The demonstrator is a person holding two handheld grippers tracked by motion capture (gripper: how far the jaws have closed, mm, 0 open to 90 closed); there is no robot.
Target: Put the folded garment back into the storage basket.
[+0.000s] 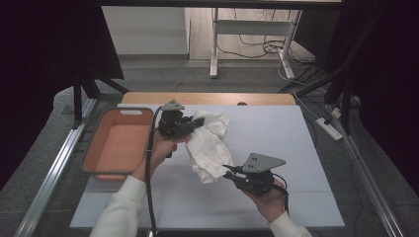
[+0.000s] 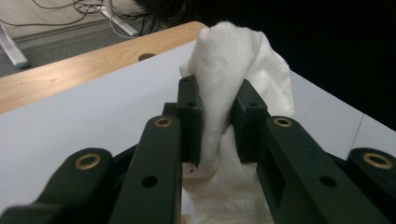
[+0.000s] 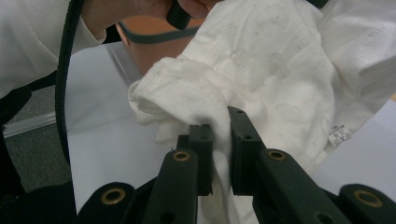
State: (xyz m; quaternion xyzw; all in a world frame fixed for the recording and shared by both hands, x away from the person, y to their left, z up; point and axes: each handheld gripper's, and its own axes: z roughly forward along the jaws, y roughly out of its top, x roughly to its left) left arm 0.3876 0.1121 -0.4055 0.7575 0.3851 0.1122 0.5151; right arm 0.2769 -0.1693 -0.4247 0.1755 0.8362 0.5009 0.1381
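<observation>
A crumpled white cloth [image 1: 210, 143] hangs above the middle of the white table [image 1: 276, 133], stretched between both grippers. My left gripper [image 1: 190, 124] holds its upper far end. In the left gripper view a fold of the cloth [image 2: 224, 70] is pinched between the two black jaws of the left gripper [image 2: 217, 121]. My right gripper [image 1: 228, 170] is shut on the cloth's lower near corner. The right gripper view has the cloth [image 3: 261, 79] bunched between the jaws of the right gripper [image 3: 219, 154], with a small label [image 3: 340, 134] on its right edge.
An orange plastic tub [image 1: 118, 143], nothing in it, stands at the table's left side. A strip of wooden tabletop [image 1: 207, 98] runs along the far edge. Beyond lie desk legs and cables on the floor [image 1: 257, 47]. Black stands flank both sides.
</observation>
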